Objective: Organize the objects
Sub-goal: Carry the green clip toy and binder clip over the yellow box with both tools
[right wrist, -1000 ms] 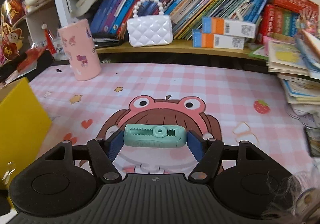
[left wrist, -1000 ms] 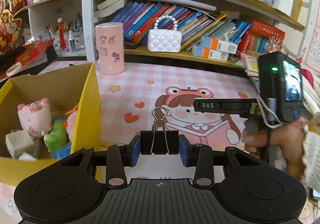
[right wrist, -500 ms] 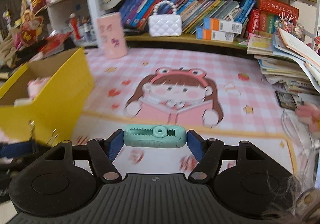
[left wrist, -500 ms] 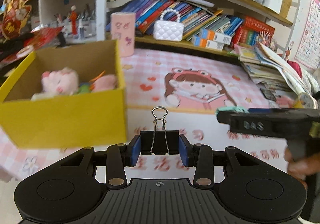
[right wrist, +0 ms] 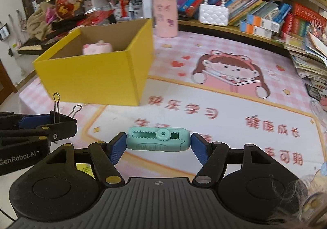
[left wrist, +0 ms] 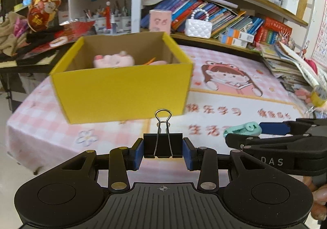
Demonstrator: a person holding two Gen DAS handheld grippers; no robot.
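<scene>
My left gripper (left wrist: 162, 148) is shut on a black binder clip (left wrist: 162, 144) with its wire handles up, held in the air before the table's front edge. My right gripper (right wrist: 158, 143) is shut on a teal clip-like piece (right wrist: 158, 141), also off the table. The teal piece shows in the left wrist view (left wrist: 243, 129) at the right; the binder clip shows in the right wrist view (right wrist: 59, 115) at the left. A yellow cardboard box (left wrist: 122, 90) stands on the table's left part with a pink plush (left wrist: 113, 60) inside.
A pink cartoon mat (right wrist: 224, 96) covers the table. A pink cylinder (right wrist: 165, 16) and a white quilted purse (right wrist: 213, 14) stand at the back by shelves of books. A stack of booklets (left wrist: 286, 63) lies at the right edge.
Both grippers have pulled back and up from the table, still holding their objects. The yellow box now lies ahead and farther away, and the table's front edge has come into view.
</scene>
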